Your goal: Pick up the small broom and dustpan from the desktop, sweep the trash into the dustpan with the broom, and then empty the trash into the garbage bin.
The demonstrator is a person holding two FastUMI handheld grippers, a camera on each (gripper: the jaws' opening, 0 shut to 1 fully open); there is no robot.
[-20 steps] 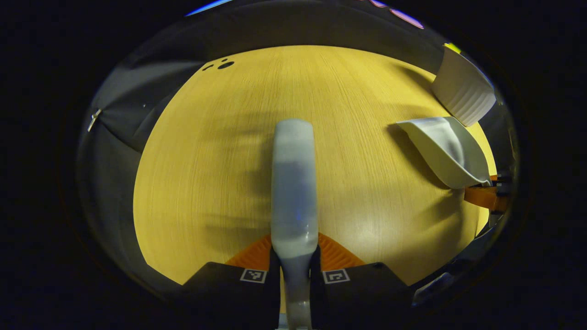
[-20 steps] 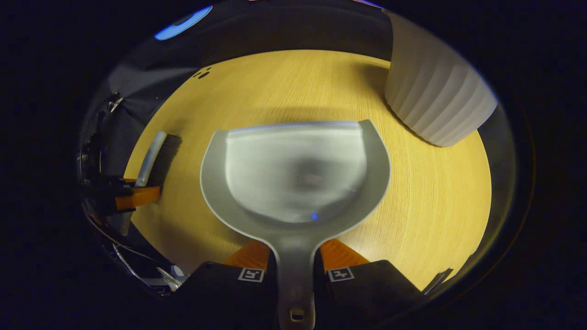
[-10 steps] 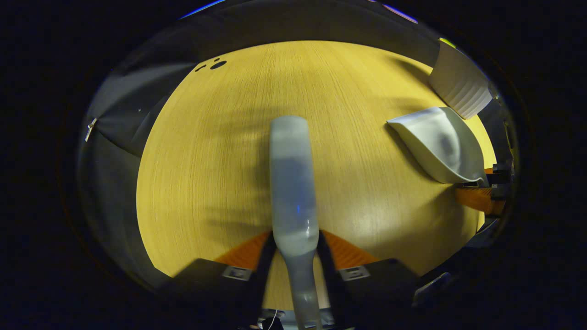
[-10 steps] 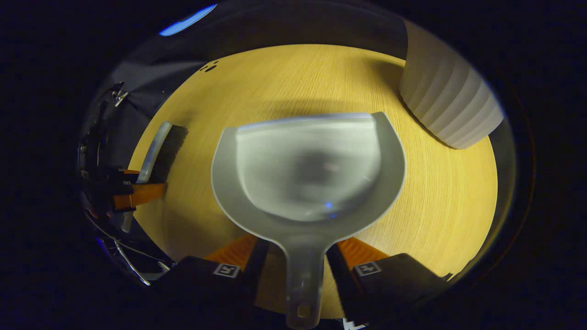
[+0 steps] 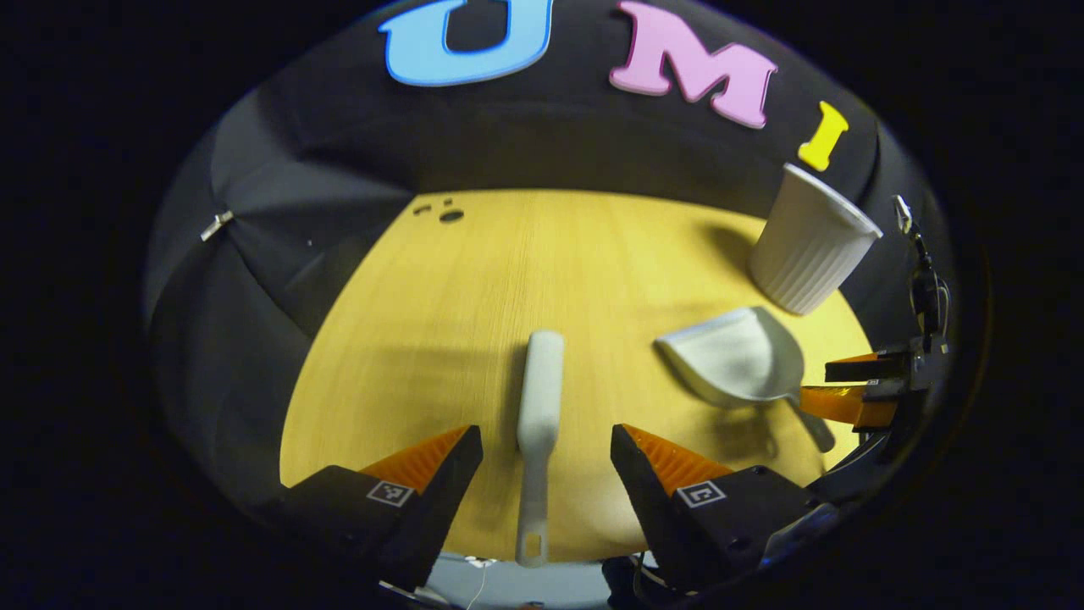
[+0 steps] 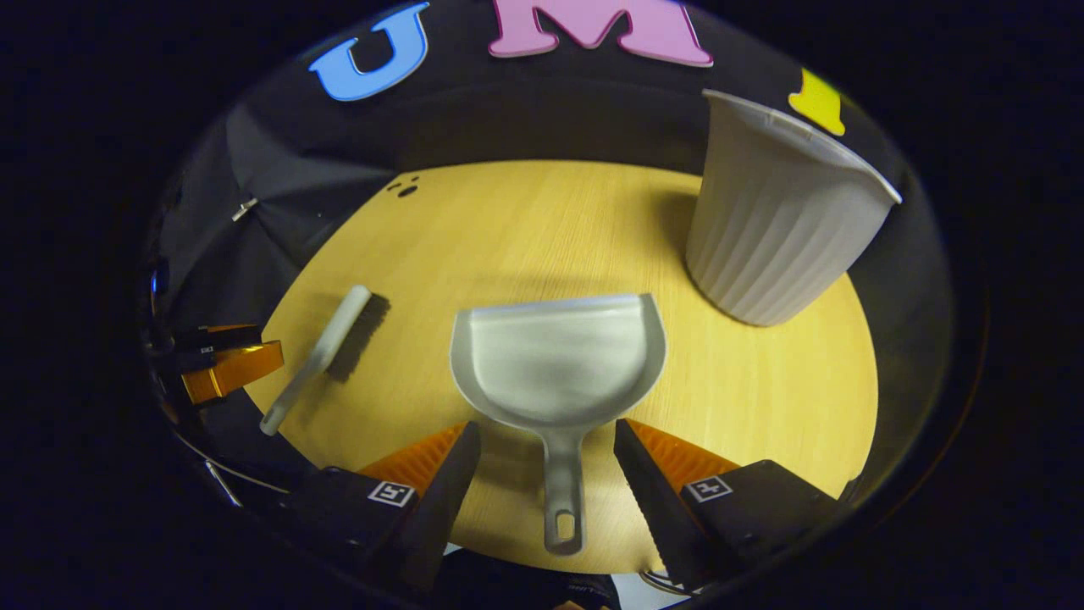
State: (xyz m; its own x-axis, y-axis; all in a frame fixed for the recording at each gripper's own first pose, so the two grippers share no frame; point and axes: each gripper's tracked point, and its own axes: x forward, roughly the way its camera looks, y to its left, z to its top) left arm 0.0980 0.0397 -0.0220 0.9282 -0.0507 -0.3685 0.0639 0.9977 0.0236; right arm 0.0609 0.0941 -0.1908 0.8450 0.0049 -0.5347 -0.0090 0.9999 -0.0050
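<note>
1. The round, pale yellow wood-grain desktop (image 5: pixel 474 288) is lying under everything, with three small dark holes (image 6: pixel 405 187) near its far edge.
2. The tall white ribbed plastic garbage bin (image 6: pixel 775 229) is standing upright at the far right of the desktop. The right gripper view is showing its rim and flank close up, while the left gripper view is showing it (image 5: pixel 809 254) smaller, just beyond the dustpan.
3. The grey plastic dustpan (image 6: pixel 559 360) is lying flat on the desktop, mouth toward the far edge and handle pointing back between the fingers of the right gripper (image 6: pixel 546 474). Its scoop is looking empty, though the blur is making that hard to confirm.
4. The small broom with a grey plastic back (image 5: pixel 539 398) is lying on the desktop to the dustpan's left, apart from it. Only the right gripper view is showing its dark bristles (image 6: pixel 360 335); the left gripper view is looking straight down its back.
5. The left gripper (image 5: pixel 546 474) is standing spread wide, its fingers flanking the broom handle without touching it.
6. The right gripper is likewise standing open, clear of the dustpan handle on both sides.
</note>
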